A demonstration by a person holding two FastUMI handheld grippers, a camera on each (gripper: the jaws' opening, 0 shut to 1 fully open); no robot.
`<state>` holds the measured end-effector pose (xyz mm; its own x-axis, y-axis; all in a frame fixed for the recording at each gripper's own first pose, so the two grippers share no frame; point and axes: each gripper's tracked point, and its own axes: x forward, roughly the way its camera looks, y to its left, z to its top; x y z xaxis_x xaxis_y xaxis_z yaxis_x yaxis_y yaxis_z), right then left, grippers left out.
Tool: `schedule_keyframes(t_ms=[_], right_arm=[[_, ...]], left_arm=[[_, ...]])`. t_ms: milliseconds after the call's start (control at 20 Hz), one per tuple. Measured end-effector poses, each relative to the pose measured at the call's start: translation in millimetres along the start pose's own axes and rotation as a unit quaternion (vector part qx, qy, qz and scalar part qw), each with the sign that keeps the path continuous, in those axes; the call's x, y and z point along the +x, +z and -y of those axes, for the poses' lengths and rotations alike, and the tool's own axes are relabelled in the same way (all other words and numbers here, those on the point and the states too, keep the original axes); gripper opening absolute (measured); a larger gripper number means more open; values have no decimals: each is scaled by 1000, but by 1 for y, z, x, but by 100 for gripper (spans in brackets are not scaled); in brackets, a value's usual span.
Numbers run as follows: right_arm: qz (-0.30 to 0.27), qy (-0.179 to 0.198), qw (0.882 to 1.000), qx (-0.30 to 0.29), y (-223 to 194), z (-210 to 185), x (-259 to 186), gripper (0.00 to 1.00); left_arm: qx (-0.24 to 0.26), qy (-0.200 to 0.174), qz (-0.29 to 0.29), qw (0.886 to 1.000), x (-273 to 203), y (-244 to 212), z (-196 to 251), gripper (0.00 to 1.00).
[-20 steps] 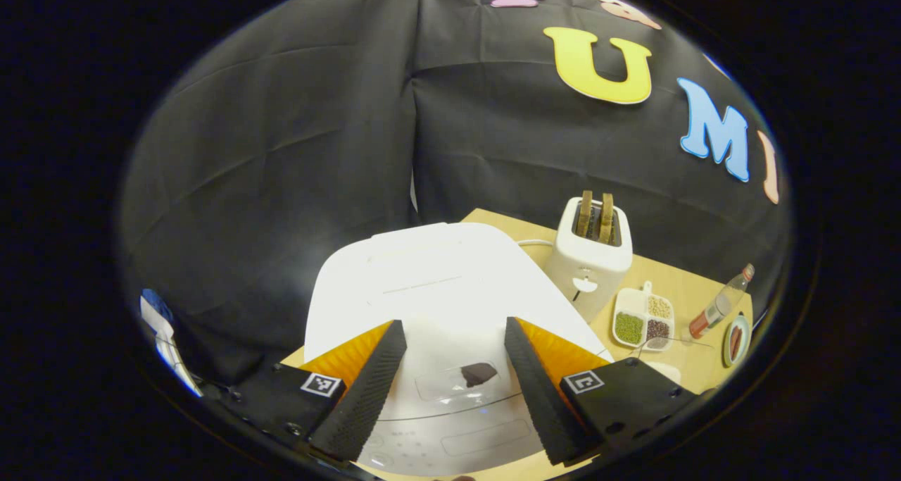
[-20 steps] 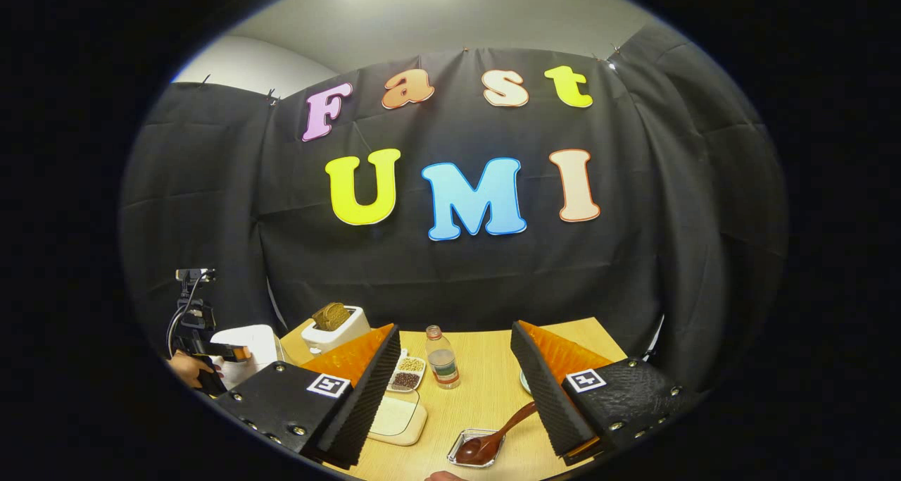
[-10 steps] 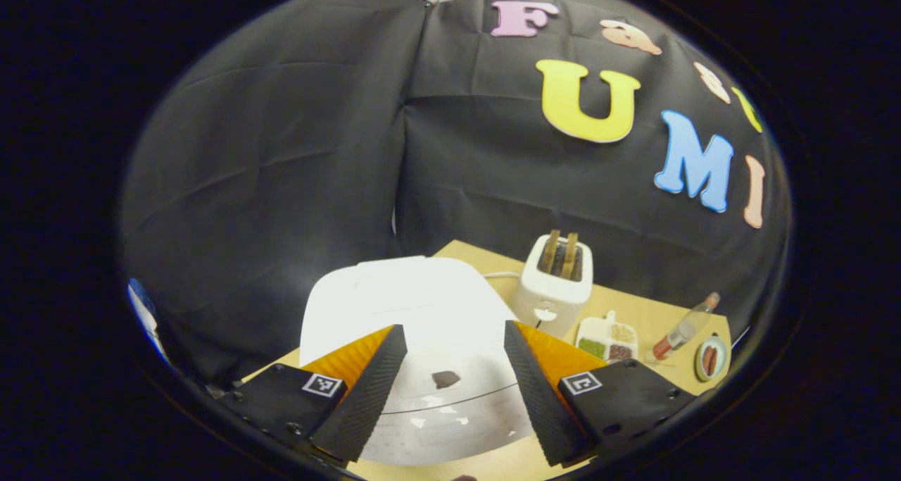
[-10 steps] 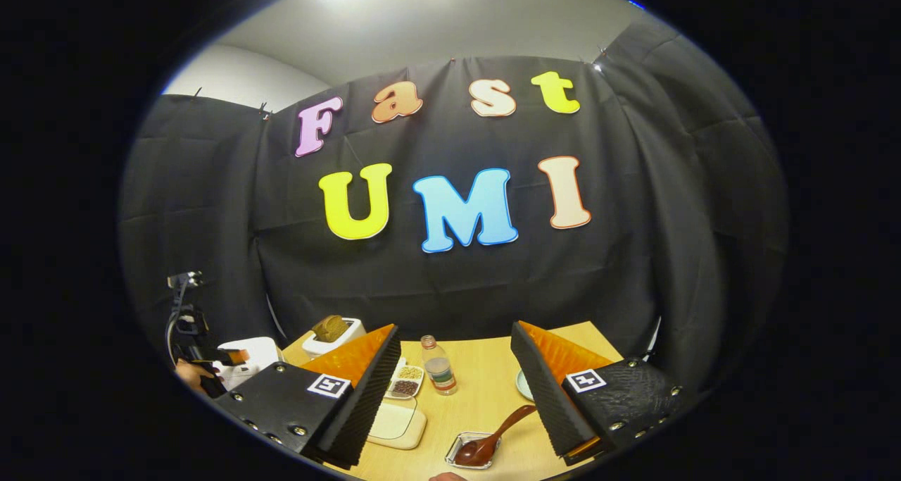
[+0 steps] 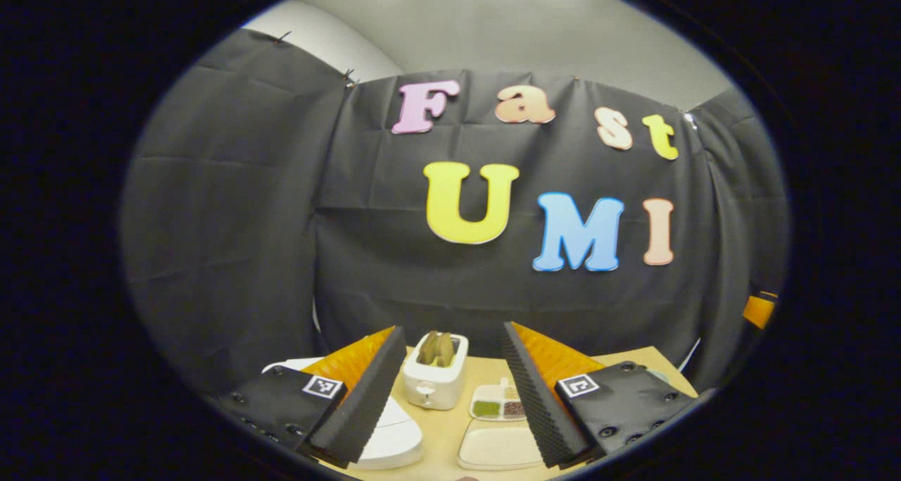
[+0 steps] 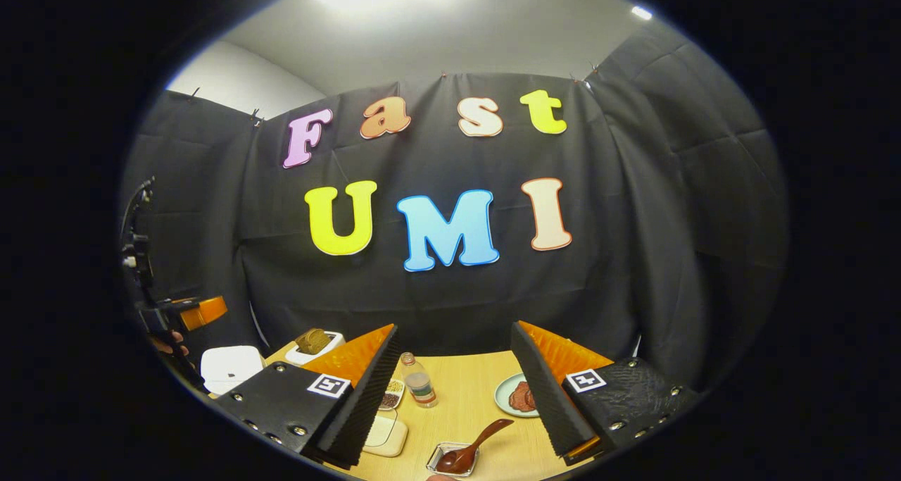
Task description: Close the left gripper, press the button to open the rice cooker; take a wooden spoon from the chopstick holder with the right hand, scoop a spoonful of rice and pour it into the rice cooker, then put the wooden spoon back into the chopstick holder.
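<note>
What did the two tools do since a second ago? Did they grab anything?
The left tool lifted up and away from the white rice cooker, so it now faces the toaster and the wall. The right tool tipped up a little too. Neither grabbed anything; both stayed open. The cooker lid stayed shut, and the wooden spoon stayed in its small tray.

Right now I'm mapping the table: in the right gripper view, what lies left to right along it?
Rice cooker → toaster → bottle → wooden spoon in its clear dish → plate.
</note>
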<state>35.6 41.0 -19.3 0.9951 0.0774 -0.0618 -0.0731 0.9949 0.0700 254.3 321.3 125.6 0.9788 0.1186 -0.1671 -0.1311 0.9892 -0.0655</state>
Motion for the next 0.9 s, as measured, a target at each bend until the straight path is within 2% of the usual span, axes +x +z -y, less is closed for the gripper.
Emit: schedule_keyframes(t_ms=[200,350,750,900], right_arm=[[14,0,1000,-6,12,-4,-6,96],[20,1,1000,-7,16,-7,-9,95],[26,-2,1000,-12,24,-18,-13,95],[27,-9,1000,-11,27,-23,-15,95]], left_arm=[[9,-34,37,999,-32,26,51,95],[14,-48,46,998,-45,30,71,95],[1,-63,35,997,-49,27,70,96],[10,-70,33,997,-51,24,67,96]])
